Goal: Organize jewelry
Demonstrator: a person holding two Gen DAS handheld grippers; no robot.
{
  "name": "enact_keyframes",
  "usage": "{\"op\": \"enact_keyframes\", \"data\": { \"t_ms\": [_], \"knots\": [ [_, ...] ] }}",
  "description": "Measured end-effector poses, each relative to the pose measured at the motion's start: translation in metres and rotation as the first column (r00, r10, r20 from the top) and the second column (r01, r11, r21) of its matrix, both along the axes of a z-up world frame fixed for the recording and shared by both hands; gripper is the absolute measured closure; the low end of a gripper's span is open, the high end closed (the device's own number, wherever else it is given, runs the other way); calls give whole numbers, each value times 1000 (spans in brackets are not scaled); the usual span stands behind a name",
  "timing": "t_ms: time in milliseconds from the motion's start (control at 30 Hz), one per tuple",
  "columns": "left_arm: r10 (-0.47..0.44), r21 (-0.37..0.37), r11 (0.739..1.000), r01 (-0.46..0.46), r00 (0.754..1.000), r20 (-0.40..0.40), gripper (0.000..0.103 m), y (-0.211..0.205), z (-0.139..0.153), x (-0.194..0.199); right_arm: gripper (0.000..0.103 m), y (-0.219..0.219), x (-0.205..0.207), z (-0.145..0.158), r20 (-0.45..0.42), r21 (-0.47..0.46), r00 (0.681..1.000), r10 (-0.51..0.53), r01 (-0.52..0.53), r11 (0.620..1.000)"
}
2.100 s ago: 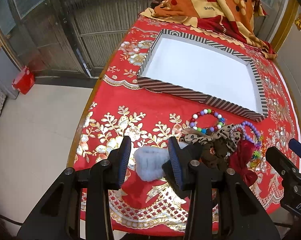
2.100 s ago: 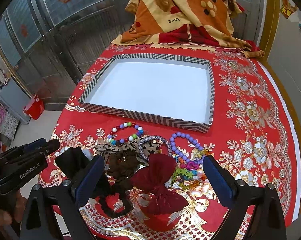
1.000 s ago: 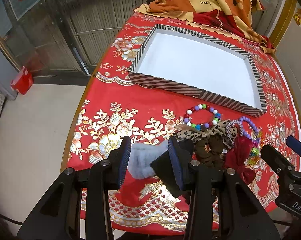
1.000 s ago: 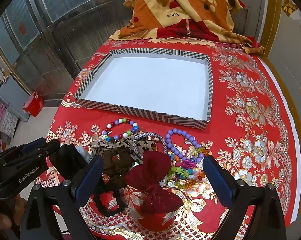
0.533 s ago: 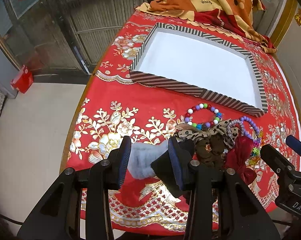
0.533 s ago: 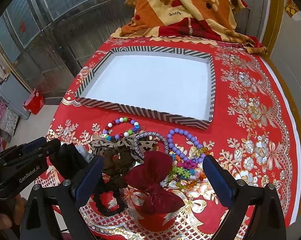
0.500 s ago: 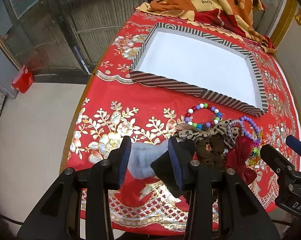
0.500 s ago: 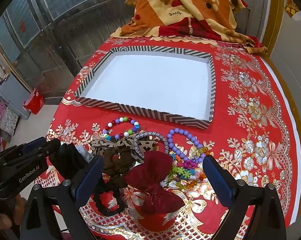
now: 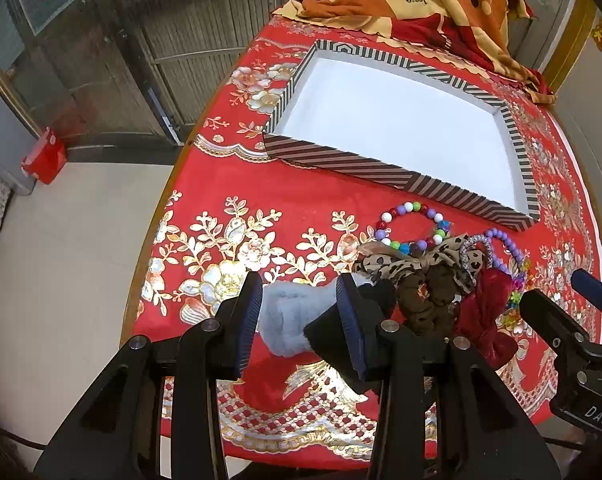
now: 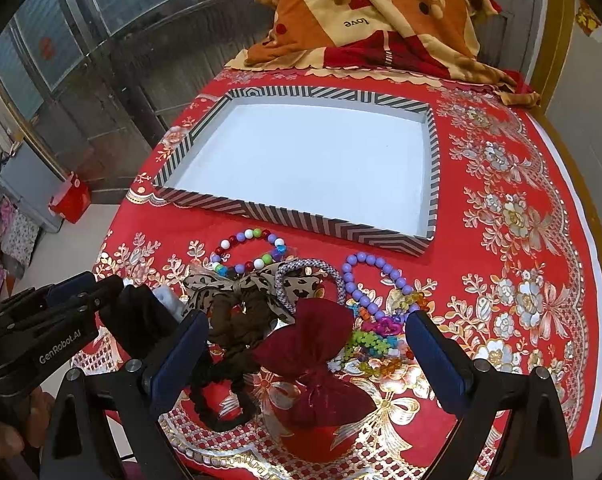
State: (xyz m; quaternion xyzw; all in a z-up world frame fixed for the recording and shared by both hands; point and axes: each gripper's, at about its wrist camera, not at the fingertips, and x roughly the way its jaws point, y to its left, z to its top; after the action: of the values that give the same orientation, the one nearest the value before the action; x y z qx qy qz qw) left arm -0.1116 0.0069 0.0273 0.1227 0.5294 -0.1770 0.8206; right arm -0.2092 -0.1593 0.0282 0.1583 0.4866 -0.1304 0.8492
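My left gripper (image 9: 299, 320) is shut on a fluffy grey and black hair piece (image 9: 289, 320), held just above the red tablecloth near the table's left front edge. The same piece (image 10: 167, 300) shows at the left of the right wrist view. My right gripper (image 10: 307, 356) stands wide open over a dark red bow (image 10: 317, 344). Around the bow lie a leopard bow (image 10: 221, 280), a brown scrunchie (image 10: 237, 316), a multicolour bead bracelet (image 10: 253, 234), a purple bead bracelet (image 10: 375, 266) and a black hair tie (image 10: 221, 412). Behind them sits the striped tray (image 10: 301, 220), white inside.
An orange patterned blanket (image 10: 361, 12) is heaped at the table's far end. The table's left edge (image 9: 157, 240) drops to a pale floor with a red box (image 9: 43, 156) by a metal gate. Bare cloth lies right of the tray (image 10: 509, 208).
Between two seconds and one second ago the left gripper drew back a little with the fluffy piece in it. Since then neither gripper has moved.
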Motion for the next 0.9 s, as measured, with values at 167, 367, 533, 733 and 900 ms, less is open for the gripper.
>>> {"op": "enact_keyframes", "data": {
  "t_ms": [167,367,533,733,900],
  "knots": [
    [16,-11,1000,-17,999,-49,65,9,-4,11,5,-1,-3,-1,-1,-5,1000,2,-2,1000],
    [87,-63,994,-93,991,-100,65,42,-3,30,5,-13,-12,-7,-9,0,1000,-6,6,1000],
    [53,-118,990,-72,987,-154,57,53,-4,27,5,-18,-20,-14,-27,12,1000,-1,2,1000],
    [-70,-181,983,40,984,-161,43,40,-4,8,5,-20,-35,-24,-53,26,998,34,-33,999],
    [-134,-191,977,98,973,-185,43,28,-10,2,5,-19,-46,-38,-94,42,995,42,-38,998]
  ]
}}
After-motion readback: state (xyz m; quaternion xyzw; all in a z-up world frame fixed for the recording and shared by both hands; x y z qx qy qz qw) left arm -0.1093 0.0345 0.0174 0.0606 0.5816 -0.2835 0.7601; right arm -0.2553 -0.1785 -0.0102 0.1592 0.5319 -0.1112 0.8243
